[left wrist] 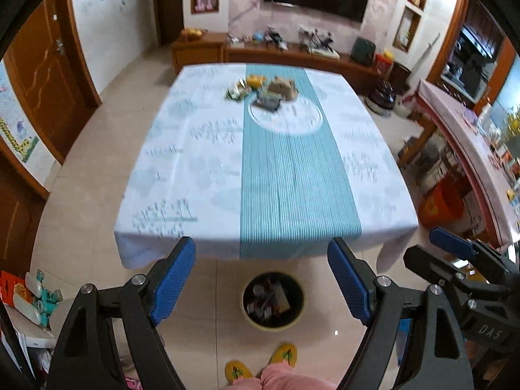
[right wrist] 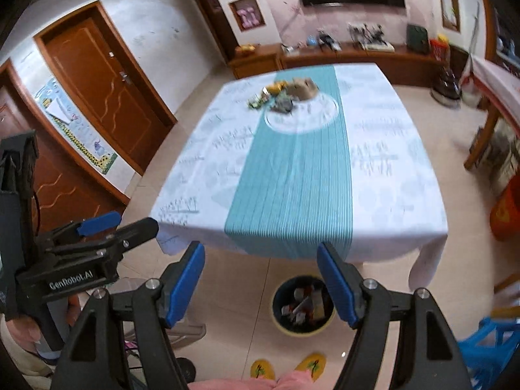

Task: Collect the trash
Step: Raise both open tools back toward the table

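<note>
Left gripper (left wrist: pixel 261 279): jaws spread wide, nothing between the blue pads, held off the near edge of the tabletop (left wrist: pixel 195 162) and above the floor. Right gripper (right wrist: pixel 261 284): likewise spread wide and empty, level with the left one and just beside it; each appears at the edge of the other's view.

Directly below and between both grippers, on the tiled floor, stands a round trash bin (left wrist: pixel 273 300) partly filled with wrappers. The person's yellow slippers (left wrist: pixel 284 354) are just behind it.

The tabletop is covered by a white patterned cloth with a teal striped runner (left wrist: pixel 292 178) down the middle. The trash pile (left wrist: pixel 263 92) sits at the far end, well apart from both grippers: a green wrapper, a yellow item, a crumpled brown bag and a dark packet, clustered at the runner's left edge. Motion blur prevents finer identification.

A wooden cabinet (left wrist: pixel 292 55) runs along the far wall.
</note>
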